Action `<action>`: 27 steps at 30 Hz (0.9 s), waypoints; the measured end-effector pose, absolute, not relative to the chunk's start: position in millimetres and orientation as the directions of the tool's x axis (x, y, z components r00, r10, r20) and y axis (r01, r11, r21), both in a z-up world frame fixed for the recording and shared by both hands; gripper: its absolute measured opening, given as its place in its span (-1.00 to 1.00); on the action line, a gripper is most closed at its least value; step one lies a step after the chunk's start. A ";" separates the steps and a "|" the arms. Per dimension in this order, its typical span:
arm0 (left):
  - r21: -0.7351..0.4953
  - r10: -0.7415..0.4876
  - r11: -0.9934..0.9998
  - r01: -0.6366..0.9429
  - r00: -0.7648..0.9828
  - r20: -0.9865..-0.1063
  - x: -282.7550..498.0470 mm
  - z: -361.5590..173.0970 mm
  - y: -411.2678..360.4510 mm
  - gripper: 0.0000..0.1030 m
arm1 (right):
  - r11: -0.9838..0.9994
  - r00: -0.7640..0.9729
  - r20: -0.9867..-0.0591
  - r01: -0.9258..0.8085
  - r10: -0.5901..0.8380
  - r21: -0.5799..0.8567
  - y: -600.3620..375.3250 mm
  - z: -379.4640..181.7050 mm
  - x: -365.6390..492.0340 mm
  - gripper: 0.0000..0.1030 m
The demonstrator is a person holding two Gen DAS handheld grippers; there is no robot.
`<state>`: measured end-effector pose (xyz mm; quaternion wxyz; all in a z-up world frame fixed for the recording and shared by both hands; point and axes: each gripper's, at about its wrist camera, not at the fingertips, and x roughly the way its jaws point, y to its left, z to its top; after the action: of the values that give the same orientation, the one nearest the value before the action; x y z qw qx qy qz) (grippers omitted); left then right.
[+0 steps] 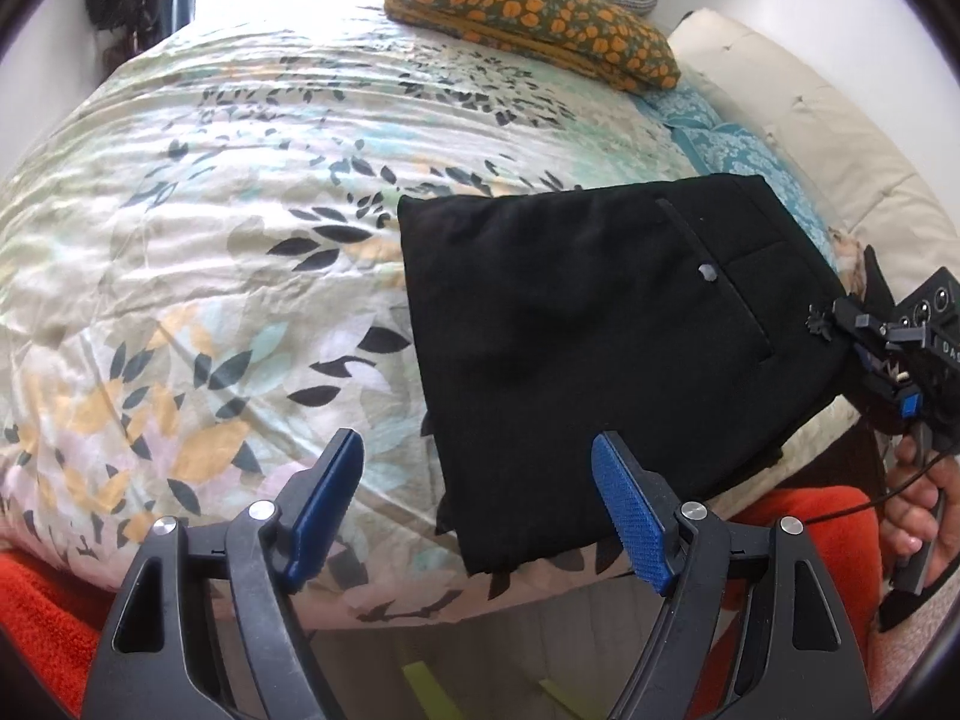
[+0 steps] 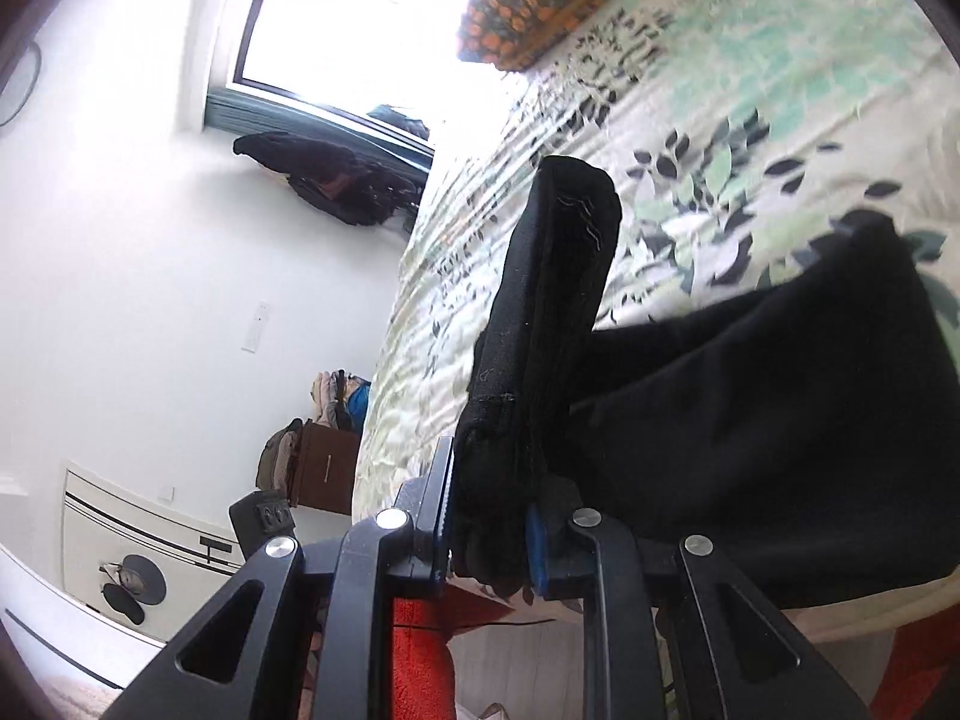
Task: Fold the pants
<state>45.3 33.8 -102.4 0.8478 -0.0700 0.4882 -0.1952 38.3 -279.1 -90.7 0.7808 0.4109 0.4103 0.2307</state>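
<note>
Pants (image 1: 576, 324), black and folded into a flat square, lie on the bed (image 1: 210, 210), near its front edge. The bed has a cover with leaves printed on it. Up at the far end sits a folded blanket (image 1: 534, 12) with orange flowers.

The left gripper (image 1: 480, 501) hangs over the near edge of the pants. Its blue pads (image 1: 630, 516) are wide apart and nothing is between them.

The right gripper (image 2: 489, 531) is at the right side of the pants. Its jaws are squeezed tight on a thick bunch of the black cloth, and that corner (image 2: 558, 276) stands up off the bed. The rest of the pants spread out flat beside it. A hand (image 1: 924, 510) holds the right gripper's handle. Something red (image 1: 36, 612) shows below the bed edge.
</note>
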 end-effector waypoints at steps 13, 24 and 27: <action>-0.173 -0.362 0.888 0.425 0.416 -0.834 34.7 -118.4 -39.1 0.57 | 0.655 0.549 -0.710 0.344 0.442 0.673 -400.3 -178.5 -16.4 -0.59; 0.035 -0.288 0.818 0.574 0.462 -0.839 18.0 -137.2 -127.5 0.59 | 0.852 0.654 -0.734 0.270 0.180 0.449 -401.1 -92.6 -18.4 0.08; 0.096 -0.228 0.810 0.578 0.462 -0.857 15.2 -151.8 -141.8 0.61 | 0.898 0.689 -0.683 0.111 0.240 0.427 -373.2 -70.5 4.0 0.08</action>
<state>15.2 -141.8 -151.8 0.8335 0.1906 0.4587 -0.2419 4.0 -373.2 -70.5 0.8915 0.2235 0.3924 0.0362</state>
